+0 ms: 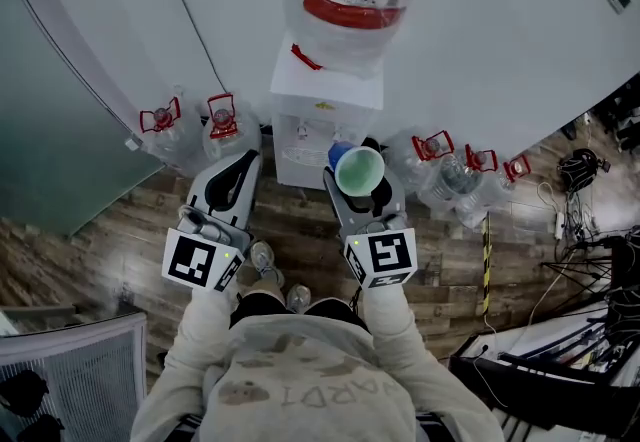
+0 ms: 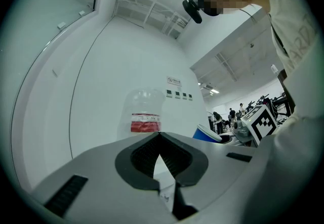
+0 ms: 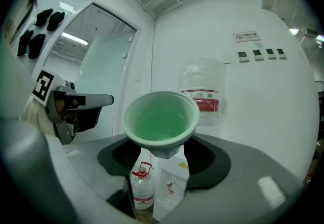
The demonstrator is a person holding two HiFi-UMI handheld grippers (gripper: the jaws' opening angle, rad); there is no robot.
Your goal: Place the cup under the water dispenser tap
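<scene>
Right now I am holding the cup [image 1: 359, 170] in my right gripper [image 1: 357, 182]. Its jaws are clamping the blue sides, and the cup is hanging in the air in front of the water dispenser [image 1: 318, 115], toward its right front corner and not yet under a tap. From my right gripper view the cup [image 3: 161, 119] is showing me its green inside, so its mouth is tipping back toward me instead of facing up. It is sitting level with the big bottle [image 3: 202, 97] on top of the dispenser, so I am judging it to be higher than the tap recess [image 1: 300, 142]. My left gripper [image 1: 243, 170] is hovering off the dispenser's left front corner with its jaws pressed together on nothing, and I am not expecting to need it. Spare bottles [image 1: 222, 120] are standing on the floor on either side of the dispenser, clear of the path. I am reading this as the approach step, with the placing itself not begun. Next I am going to need to lower the cup to the recess, tip it upright so the mouth is facing the spout, slide it in squarely under one tap and let go only once its base is resting flat.
</scene>
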